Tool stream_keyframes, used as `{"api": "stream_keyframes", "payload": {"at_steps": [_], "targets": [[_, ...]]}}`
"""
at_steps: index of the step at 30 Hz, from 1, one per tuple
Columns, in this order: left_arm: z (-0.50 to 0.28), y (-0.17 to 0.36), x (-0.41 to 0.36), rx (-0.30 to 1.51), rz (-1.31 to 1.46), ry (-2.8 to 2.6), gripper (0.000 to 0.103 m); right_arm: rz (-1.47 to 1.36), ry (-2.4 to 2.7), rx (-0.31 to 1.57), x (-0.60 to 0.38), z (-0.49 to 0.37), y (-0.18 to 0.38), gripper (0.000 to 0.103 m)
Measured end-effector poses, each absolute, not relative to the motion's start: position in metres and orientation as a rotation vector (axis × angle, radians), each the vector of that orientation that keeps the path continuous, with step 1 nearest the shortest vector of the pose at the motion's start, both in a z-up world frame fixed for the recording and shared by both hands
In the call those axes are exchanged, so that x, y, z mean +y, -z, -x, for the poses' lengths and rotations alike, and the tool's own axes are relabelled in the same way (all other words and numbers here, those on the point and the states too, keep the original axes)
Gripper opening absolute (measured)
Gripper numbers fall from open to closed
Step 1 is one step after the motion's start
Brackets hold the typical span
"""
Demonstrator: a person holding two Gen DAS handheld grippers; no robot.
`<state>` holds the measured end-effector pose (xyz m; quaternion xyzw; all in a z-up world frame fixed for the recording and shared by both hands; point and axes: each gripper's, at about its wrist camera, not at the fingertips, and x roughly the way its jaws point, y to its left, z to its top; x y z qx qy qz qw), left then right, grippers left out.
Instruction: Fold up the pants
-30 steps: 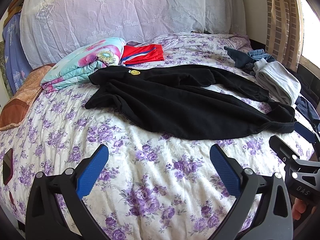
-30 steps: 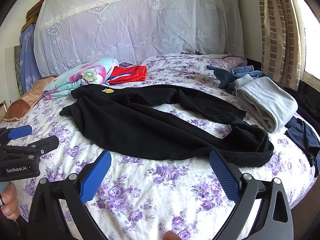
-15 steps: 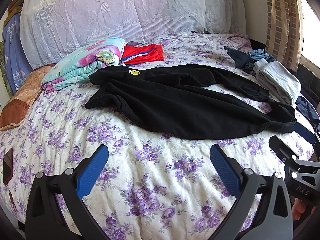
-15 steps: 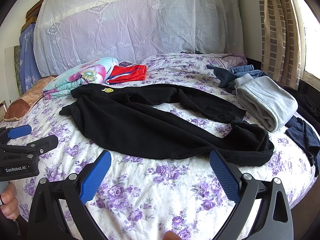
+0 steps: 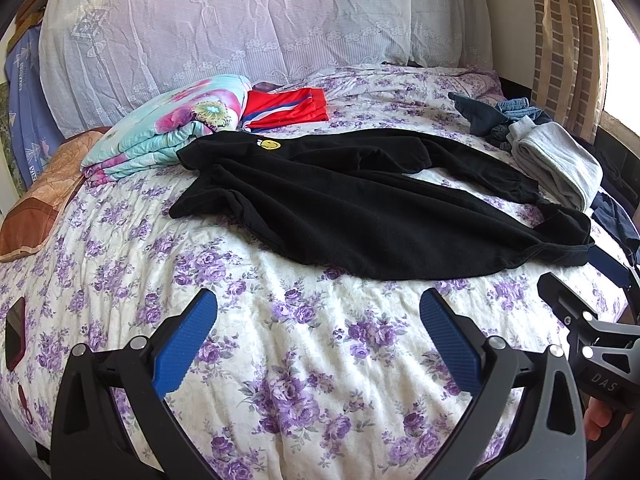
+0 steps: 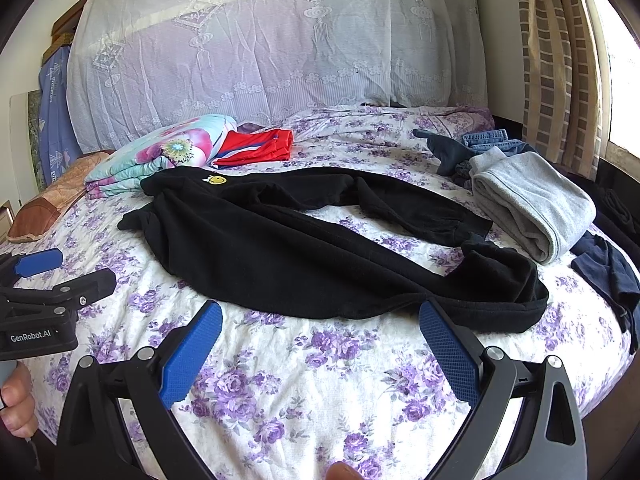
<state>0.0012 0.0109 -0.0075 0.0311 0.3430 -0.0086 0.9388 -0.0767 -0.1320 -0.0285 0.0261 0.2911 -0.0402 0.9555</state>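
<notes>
Black pants with a small yellow smiley patch lie spread out across the floral bed, waist at the left, legs running to the right. The front leg's cuff end is bunched at the right. My left gripper is open above bare sheet in front of the pants, touching nothing. My right gripper is also open, its right fingertip close to the front hem of the pants near the cuff. Each gripper shows at the edge of the other's view.
Folded grey pants and a heap of dark and denim clothes lie at the right. A folded floral quilt and a red garment sit behind the pants. A brown pillow is far left. The bed drops off at the front.
Almost nothing differs; both grippers stay open and hover in the same place, and the pants lie as before.
</notes>
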Motion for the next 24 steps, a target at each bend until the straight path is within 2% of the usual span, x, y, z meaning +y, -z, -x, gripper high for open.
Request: {"api": "stream_keyframes", "payload": {"at_steps": [6, 16, 18, 20, 24], "targets": [[-0.016, 0.016, 0.044, 0.73, -0.032, -0.021, 0.099, -0.046, 0.091, 0.645, -0.134, 0.065, 0.046, 0.099], [-0.107, 0.034, 0.171, 0.885, 0.379, 0.066, 0.098, -0.054, 0.098, 0.733, -0.137, 0.035, 0.076, 0.099], [-0.132, 0.039, 0.185, 0.908, 0.464, 0.114, 0.092, -0.053, 0.099, 0.745, -0.136, 0.03, 0.079, 0.099], [-0.155, 0.046, 0.193, 0.943, 0.527, 0.132, 0.076, -0.059, 0.104, 0.757, -0.137, 0.025, 0.083, 0.099], [-0.208, 0.078, 0.214, 1.051, 0.723, 0.161, 0.068, -0.06, 0.112, 0.768, -0.141, 0.021, 0.085, 0.099]]}}
